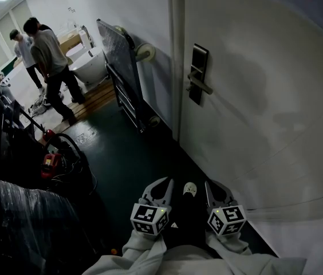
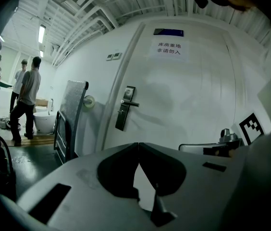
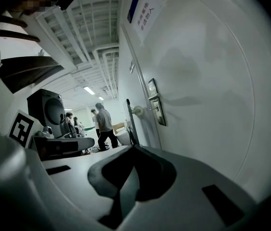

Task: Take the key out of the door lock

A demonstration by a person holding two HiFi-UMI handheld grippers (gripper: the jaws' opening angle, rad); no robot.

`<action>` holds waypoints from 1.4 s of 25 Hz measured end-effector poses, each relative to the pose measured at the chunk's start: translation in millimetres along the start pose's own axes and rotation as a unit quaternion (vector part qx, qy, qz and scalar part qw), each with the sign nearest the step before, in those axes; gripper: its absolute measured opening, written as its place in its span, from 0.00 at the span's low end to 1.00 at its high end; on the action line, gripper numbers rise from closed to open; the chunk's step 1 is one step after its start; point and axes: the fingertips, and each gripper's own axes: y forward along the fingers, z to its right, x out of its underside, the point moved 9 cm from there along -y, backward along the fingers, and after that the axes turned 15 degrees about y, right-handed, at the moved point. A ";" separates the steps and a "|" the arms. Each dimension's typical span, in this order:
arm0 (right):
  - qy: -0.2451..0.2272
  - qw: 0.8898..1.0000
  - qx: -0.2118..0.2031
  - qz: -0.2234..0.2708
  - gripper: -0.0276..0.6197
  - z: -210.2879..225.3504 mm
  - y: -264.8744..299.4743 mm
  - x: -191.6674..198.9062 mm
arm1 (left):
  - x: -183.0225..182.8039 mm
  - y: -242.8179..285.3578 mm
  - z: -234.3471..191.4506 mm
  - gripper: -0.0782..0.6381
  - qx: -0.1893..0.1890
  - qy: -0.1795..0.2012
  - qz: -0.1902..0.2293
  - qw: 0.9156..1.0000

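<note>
Left claw [image 2: 138, 144] and right claw [image 3: 134, 147]: both pressed together and empty, held side by side low in front of the white door [image 1: 264, 107]. Door lock [image 1: 197, 73]: a dark upright plate with a lever handle [image 1: 201, 87] near the door's left edge, above and well ahead of both claws. The key, if it sits in that plate, is too small to make out. Background: two people [image 1: 47, 53] standing beside a white bathtub [image 1: 90, 66]

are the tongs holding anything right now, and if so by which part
Nothing is held. The left tongs and the right tongs are both shut with nothing between them, well short of the door lock.
</note>
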 end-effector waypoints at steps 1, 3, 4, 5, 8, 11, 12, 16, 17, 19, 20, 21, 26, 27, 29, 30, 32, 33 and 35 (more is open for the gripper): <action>0.000 1.000 -0.001 -0.001 0.12 2.2 5.1 -3.2 | -1.6 5.9 -2.8 0.13 -0.001 0.000 0.000 1.000; 0.000 1.000 -0.003 -0.002 0.12 7.1 16.2 -9.9 | -4.9 18.8 -8.5 0.13 -0.001 -0.001 0.001 1.000; 0.000 1.000 -0.003 -0.002 0.12 9.8 22.4 -13.6 | -6.6 25.9 -11.7 0.13 -0.001 0.000 0.001 1.000; -0.001 1.000 -0.004 -0.002 0.12 12.7 28.9 -17.7 | -8.4 33.1 -14.9 0.13 -0.001 0.000 0.001 1.000; -0.004 1.000 -0.008 -0.002 0.12 21.1 46.5 -33.3 | -16.7 54.4 -23.5 0.13 -0.003 0.001 0.003 1.000; -0.005 1.000 -0.011 -0.002 0.12 28.4 65.0 -51.5 | -26.8 74.5 -33.1 0.13 -0.006 0.000 0.003 1.000; -0.006 1.000 -0.012 -0.003 0.12 30.7 72.1 -56.4 | -29.1 81.3 -37.4 0.13 -0.008 0.000 0.003 1.000; -0.008 1.000 -0.016 -0.006 0.12 40.7 99.2 -73.9 | -36.8 108.4 -52.7 0.13 -0.014 -0.001 0.002 1.000; -0.009 1.000 -0.017 -0.006 0.12 43.2 105.6 -78.8 | -39.4 115.3 -56.1 0.13 -0.015 -0.002 0.002 1.000; -0.011 1.000 -0.019 -0.006 0.12 48.2 118.1 -88.8 | -44.3 129.8 -62.4 0.13 -0.017 -0.002 0.002 1.000; -0.012 1.000 -0.020 -0.006 0.12 50.7 124.0 -93.6 | -46.4 137.1 -65.3 0.13 -0.017 -0.002 0.002 1.000; -0.014 1.000 -0.021 -0.007 0.12 53.2 129.7 -98.0 | -48.2 144.0 -68.2 0.13 -0.017 -0.002 0.003 1.000; -0.020 1.000 -0.023 -0.003 0.12 63.9 153.7 -119.8 | -57.7 174.5 -82.1 0.13 -0.022 -0.003 0.005 1.000; -0.023 0.999 -0.025 0.000 0.12 64.8 158.0 -124.5 | -60.6 179.9 -84.9 0.13 -0.023 -0.003 0.005 1.000; -0.028 0.999 -0.028 0.004 0.12 66.9 167.8 -131.8 | -63.4 190.6 -90.4 0.13 -0.025 -0.002 0.006 1.000; -0.028 0.999 -0.030 0.004 0.12 68.8 172.4 -134.3 | -64.1 195.8 -92.6 0.13 -0.026 -0.001 0.007 1.000; -0.028 0.999 -0.030 0.005 0.12 73.3 180.9 -139.1 | -66.0 205.6 -97.2 0.13 -0.027 0.000 0.009 1.000; -0.029 0.999 -0.030 0.006 0.12 75.6 185.4 -141.6 | -66.7 210.6 -100.3 0.13 -0.029 0.000 0.010 1.000; -0.030 0.999 -0.031 0.006 0.12 80.2 194.6 -146.5 | -67.1 221.2 -107.3 0.13 -0.033 0.000 0.013 0.999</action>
